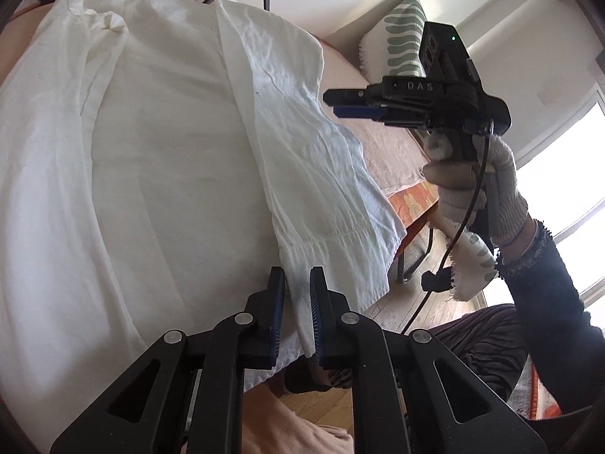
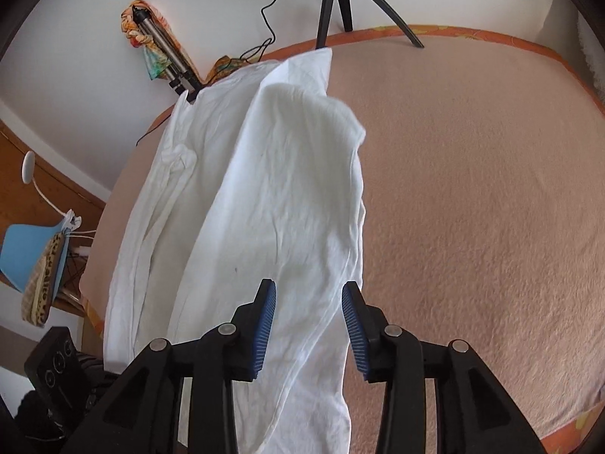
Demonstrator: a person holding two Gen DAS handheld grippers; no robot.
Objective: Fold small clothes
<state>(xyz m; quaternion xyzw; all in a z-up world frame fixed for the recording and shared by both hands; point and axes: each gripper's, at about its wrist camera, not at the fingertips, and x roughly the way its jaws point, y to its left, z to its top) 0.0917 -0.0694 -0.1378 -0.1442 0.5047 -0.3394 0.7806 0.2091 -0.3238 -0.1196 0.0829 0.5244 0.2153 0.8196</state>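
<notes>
**Now a white garment is pinched at one corner**

Now a white garment is spread over a bed with a pink cover. Most of the cloth lies flat, and one long part is folded over the top of the rest.

The left gripper is closed to a narrow gap, and a thin fold from the garment's near edge is squeezed between its blue pads. The fold runs straight down through the jaws, close to the stitched hem. The rest of the cloth stretches away from the jaws, up and to the left in that view.

The right gripper is seen from its own camera with its jaws partly apart. A loose strip of the white garment hangs between the two blue pads. The left pad is right beside the cloth, but a clear gap is seen between the cloth and the right pad, so nothing is squeezed there.

From the left camera, the right gripper is seen held up in a gloved hand, above the bed's edge and apart from the garment. A black tripod stands at the far side of the bed.
</notes>
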